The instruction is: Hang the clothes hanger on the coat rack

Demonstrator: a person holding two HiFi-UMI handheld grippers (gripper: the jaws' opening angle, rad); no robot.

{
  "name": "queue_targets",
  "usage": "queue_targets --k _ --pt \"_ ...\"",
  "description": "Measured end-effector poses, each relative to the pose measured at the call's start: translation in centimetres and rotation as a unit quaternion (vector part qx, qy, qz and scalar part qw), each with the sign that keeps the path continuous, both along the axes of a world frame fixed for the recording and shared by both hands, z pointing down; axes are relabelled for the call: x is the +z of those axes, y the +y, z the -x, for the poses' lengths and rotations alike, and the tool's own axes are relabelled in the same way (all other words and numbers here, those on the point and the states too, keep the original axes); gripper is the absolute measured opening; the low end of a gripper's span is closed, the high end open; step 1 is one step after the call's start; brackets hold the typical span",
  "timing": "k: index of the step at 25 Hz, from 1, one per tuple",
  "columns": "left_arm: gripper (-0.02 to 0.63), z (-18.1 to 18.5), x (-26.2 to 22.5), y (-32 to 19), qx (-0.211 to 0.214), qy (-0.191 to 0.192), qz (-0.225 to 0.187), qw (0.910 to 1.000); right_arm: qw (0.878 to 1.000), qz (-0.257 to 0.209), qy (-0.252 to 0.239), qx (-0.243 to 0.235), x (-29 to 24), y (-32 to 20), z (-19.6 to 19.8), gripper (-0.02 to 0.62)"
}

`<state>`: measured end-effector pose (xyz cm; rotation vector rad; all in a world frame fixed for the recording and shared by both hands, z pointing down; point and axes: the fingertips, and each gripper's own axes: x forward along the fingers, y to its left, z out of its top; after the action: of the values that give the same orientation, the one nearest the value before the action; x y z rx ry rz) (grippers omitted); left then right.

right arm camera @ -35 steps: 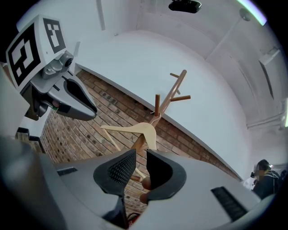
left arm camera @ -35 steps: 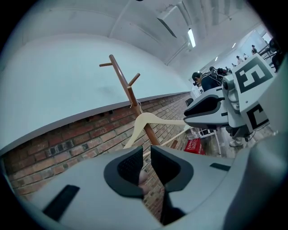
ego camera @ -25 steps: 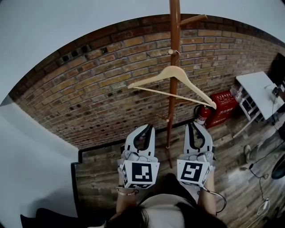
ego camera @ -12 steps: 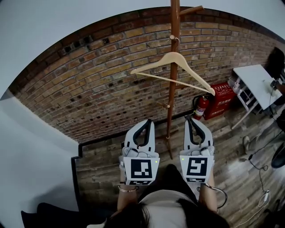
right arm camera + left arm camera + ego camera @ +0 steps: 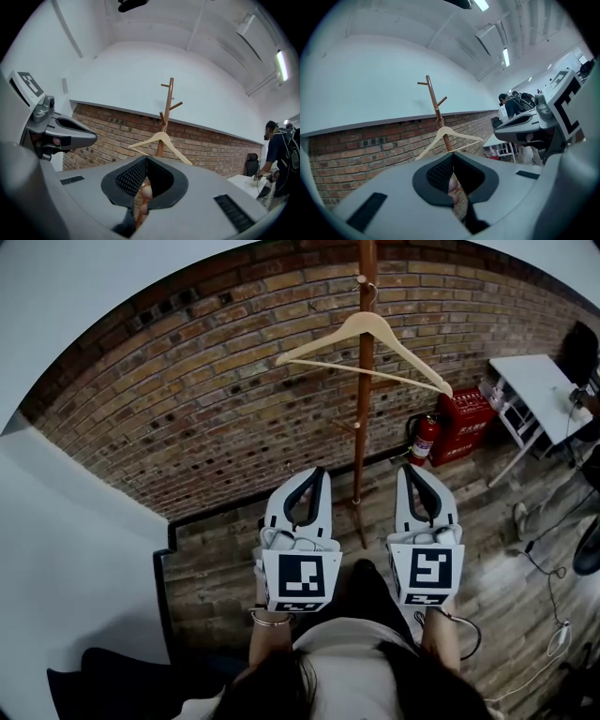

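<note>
- In the head view, the clothes hanger [image 5: 356,324] is seen hung by its hook on a peg of the coat rack [image 5: 362,427], which stands on the wooden floor [image 5: 487,549] in front of a brick wall [image 5: 187,399].
- The left hand-held gripper [image 5: 312,479] and the right hand-held gripper [image 5: 412,474] are held side by side low in that view, one on each side of the rack's pole and well apart from the hanger.
- A fire extinguisher [image 5: 426,439], a red box [image 5: 466,418] and a white surface [image 5: 539,395] are seen to the right of the rack.
- In the left gripper view, the left hand-held gripper's jaws are seen pressed together with nothing held between them. The hanger is seen beyond them on the rack.
- In the right gripper view, the right hand-held gripper's jaws are likewise seen closed and empty. The hanger is seen hanging on the rack straight ahead, against the brick wall.
</note>
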<state>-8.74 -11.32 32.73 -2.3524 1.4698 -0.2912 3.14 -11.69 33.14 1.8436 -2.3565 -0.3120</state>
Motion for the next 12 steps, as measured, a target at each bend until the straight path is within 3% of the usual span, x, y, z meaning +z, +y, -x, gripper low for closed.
queue_targets --k 6,12 --pt "0.012 0.8 0.1 1.9 -0.004 0.022 -0.001 0.9997 1.0 0.001 -0.019 -0.004 0.5 1.8 0.1 0.037" --pt "0.012 1.6 0.0 3.0 -0.023 0.079 0.018 0.9965 1.0 0.005 -0.018 -0.002 1.2 2.9 -0.1 0.037"
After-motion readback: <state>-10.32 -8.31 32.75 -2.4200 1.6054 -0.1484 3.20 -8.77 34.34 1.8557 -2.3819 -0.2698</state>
